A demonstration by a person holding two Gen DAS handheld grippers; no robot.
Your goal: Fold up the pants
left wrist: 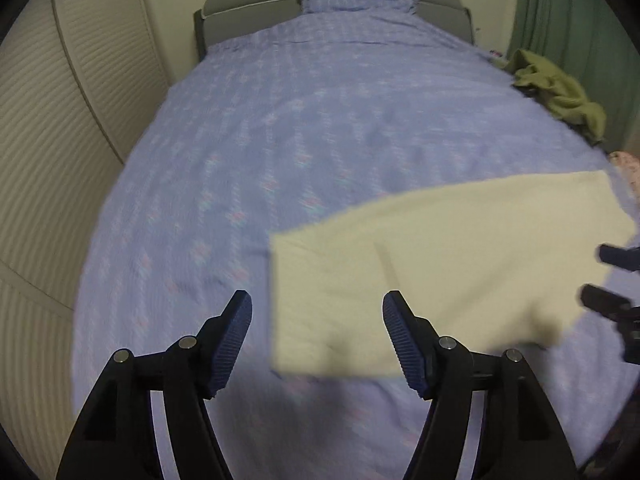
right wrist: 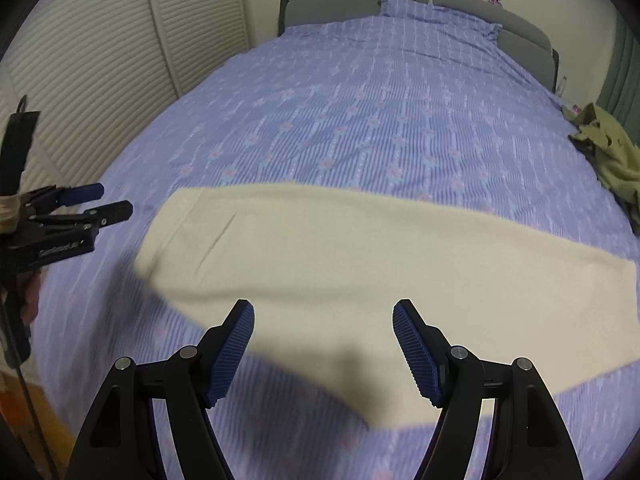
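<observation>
Cream pants (left wrist: 440,264) lie flat as a long folded strip on the blue patterned bed (left wrist: 280,140); they also show in the right wrist view (right wrist: 360,264). My left gripper (left wrist: 316,340) is open and empty, above the strip's left end. My right gripper (right wrist: 324,344) is open and empty, above the near edge of the strip's middle. The right gripper shows at the right edge of the left wrist view (left wrist: 612,280), the left gripper at the left of the right wrist view (right wrist: 108,200).
An olive green garment (left wrist: 560,92) lies crumpled at the bed's right edge, also in the right wrist view (right wrist: 612,156). White louvred closet doors (right wrist: 100,60) stand to the left. A grey headboard (left wrist: 256,8) and pillow are at the far end.
</observation>
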